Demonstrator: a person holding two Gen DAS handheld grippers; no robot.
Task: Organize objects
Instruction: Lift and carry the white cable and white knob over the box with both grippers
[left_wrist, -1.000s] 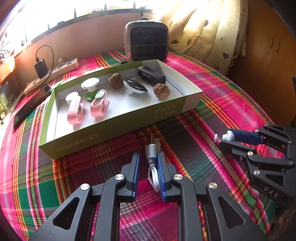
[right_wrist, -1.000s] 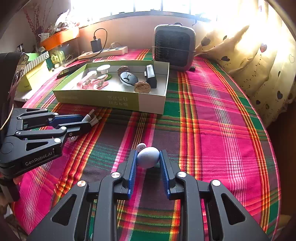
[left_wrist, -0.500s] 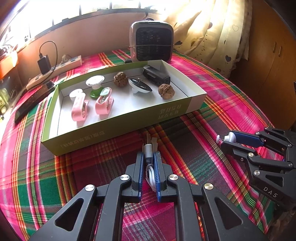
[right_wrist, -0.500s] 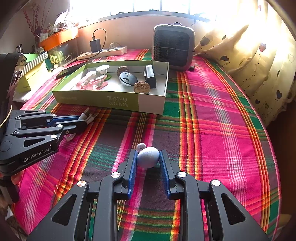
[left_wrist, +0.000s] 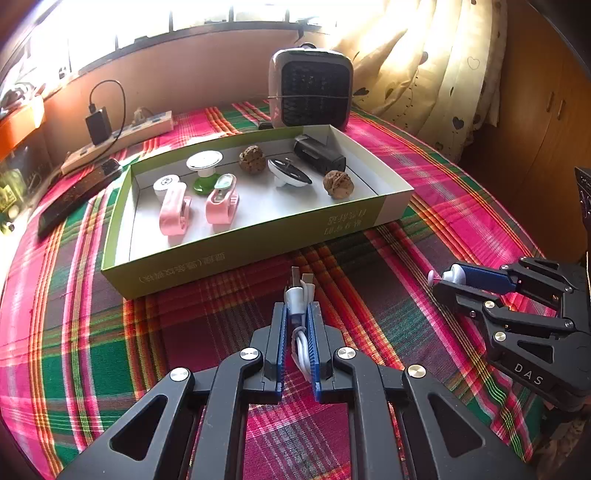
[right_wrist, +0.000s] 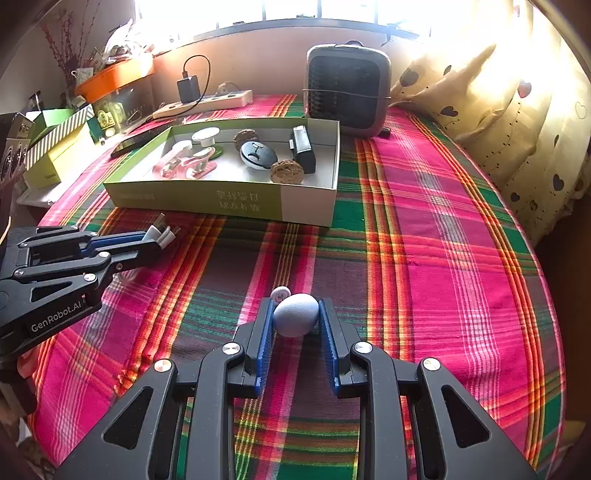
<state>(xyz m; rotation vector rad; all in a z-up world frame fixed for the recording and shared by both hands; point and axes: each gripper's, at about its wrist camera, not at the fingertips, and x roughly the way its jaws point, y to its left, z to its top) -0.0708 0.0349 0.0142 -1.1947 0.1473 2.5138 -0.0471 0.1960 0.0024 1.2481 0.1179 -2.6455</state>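
Note:
My left gripper (left_wrist: 296, 312) is shut on a coiled white USB cable (left_wrist: 298, 295), whose plugs stick out past the fingertips, in front of the green tray. The same gripper (right_wrist: 157, 240) shows at the left of the right wrist view, the cable (right_wrist: 161, 232) in it. My right gripper (right_wrist: 295, 314) is shut on a pale blue egg-shaped thing (right_wrist: 295, 319) with a small pink-white cap, just over the plaid cloth; it appears as well at the right of the left wrist view (left_wrist: 448, 280). The shallow green tray (left_wrist: 236, 254) holds pink clips, two walnuts, a black block and white round pieces.
A small heater (left_wrist: 312, 92) stands behind the tray. A power strip (left_wrist: 118, 138) with a charger and a dark phone (left_wrist: 74, 199) lie at the back left. Green boxes (right_wrist: 55, 147) and clutter crowd the far left; a curtain (right_wrist: 517, 110) hangs along the right edge.
The left gripper's jaws closed onto the cable, and the gripper shifted slightly so the tray and heater sit further right in its view. The right gripper and its egg-shaped thing stayed still.

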